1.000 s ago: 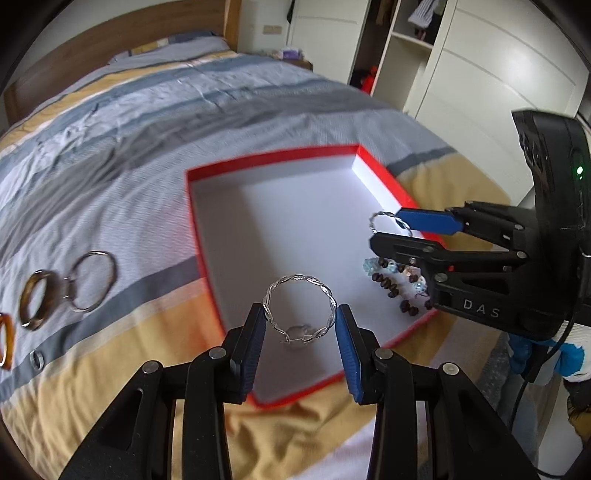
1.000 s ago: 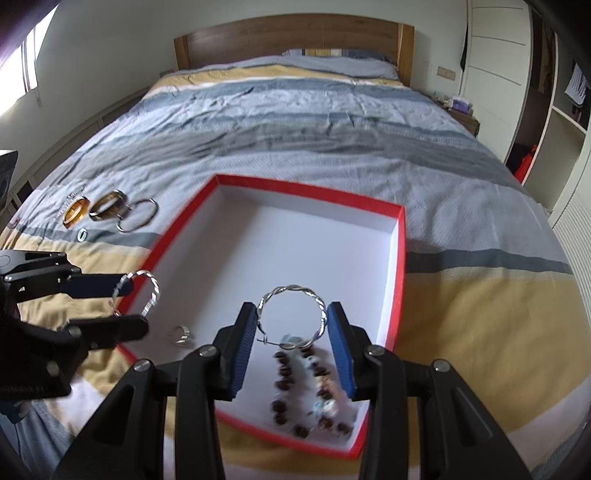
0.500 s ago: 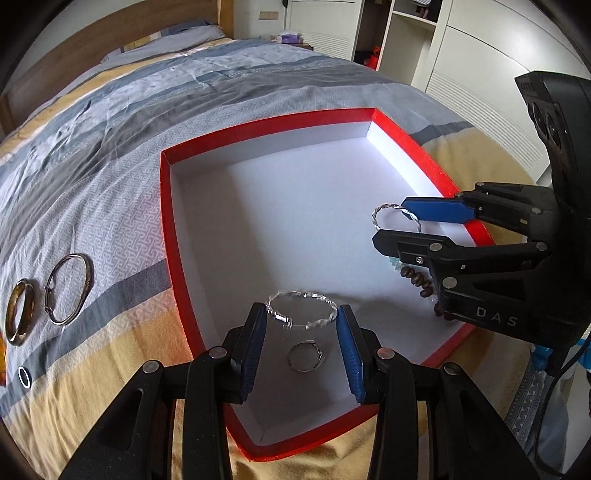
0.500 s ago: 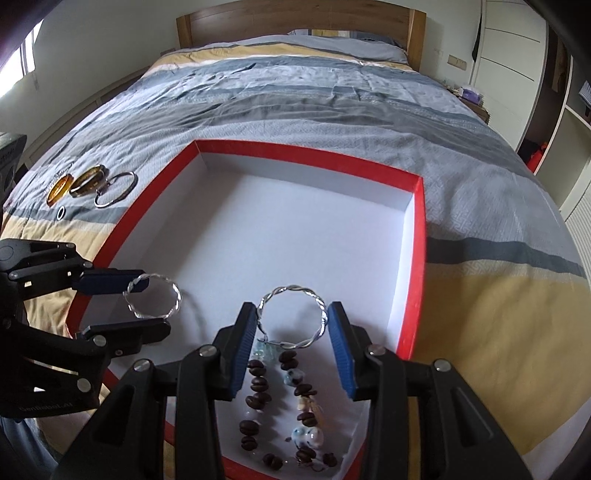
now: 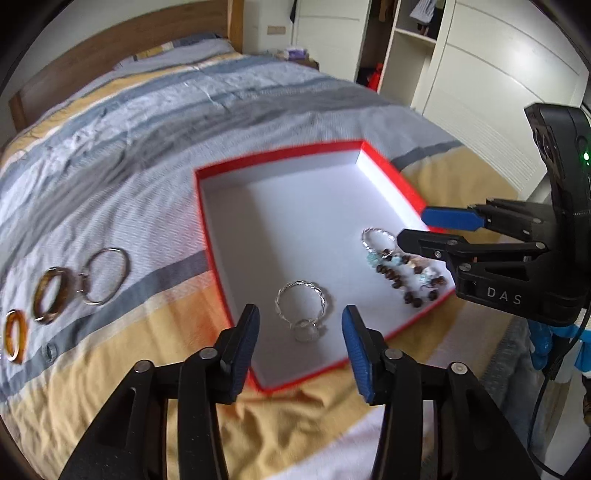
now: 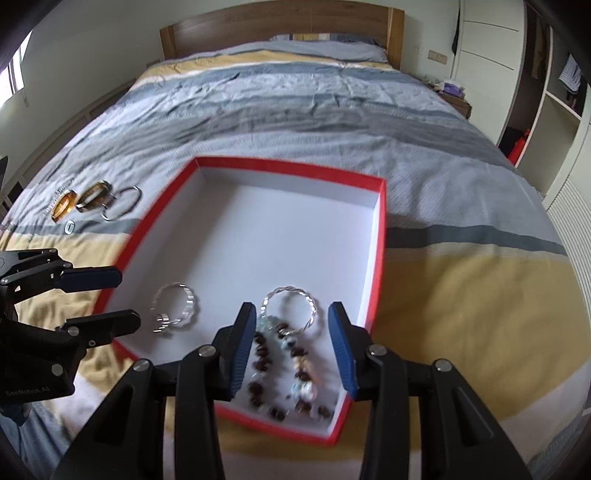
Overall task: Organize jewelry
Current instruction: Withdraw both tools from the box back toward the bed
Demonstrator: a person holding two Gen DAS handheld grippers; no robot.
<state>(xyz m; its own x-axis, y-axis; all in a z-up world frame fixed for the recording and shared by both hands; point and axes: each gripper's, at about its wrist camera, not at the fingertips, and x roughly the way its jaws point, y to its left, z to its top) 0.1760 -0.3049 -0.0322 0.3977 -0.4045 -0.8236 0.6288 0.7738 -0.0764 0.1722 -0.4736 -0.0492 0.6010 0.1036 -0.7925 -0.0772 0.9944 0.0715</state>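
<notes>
1. The left gripper [image 5: 300, 326] is hovering over the near-left corner of the red box [image 5: 280, 157]. Its jaws are opening, and nothing is sitting between the blue pads [image 5: 246, 349] — the fingers are released.
2. The right gripper [image 6: 291, 341] is hovering over the near-right part of the same box. Its jaws are standing apart and are pressing on nothing — also released.
3. A twisted silver bangle [image 5: 302, 303] is lying flat on the white floor of the box, just beyond the left gripper's fingertips. A small silver ring [image 5: 307, 330] is lying against its near edge.
4. A second twisted silver bangle [image 6: 290, 310] is lying on the box floor just past the right gripper's fingertips, with its near edge overlapping a beaded bracelet [image 6: 280, 365].
5. The beaded bracelet, made of brown and pale beads, is stretching toward the near wall of the box.
6. Outside the box, to its left on the striped bedspread [image 6: 295, 110], three more bangles are lying in a row: an amber bangle [image 5: 16, 334], a brown bangle [image 5: 51, 295] and a thin metal bangle [image 5: 107, 275]. The brown and the metal ones are touching.
7. Farther off, a wooden headboard [image 6: 280, 27] is closing the far end of the bed, and white wardrobes [image 5: 498, 92] are standing to the right.
</notes>
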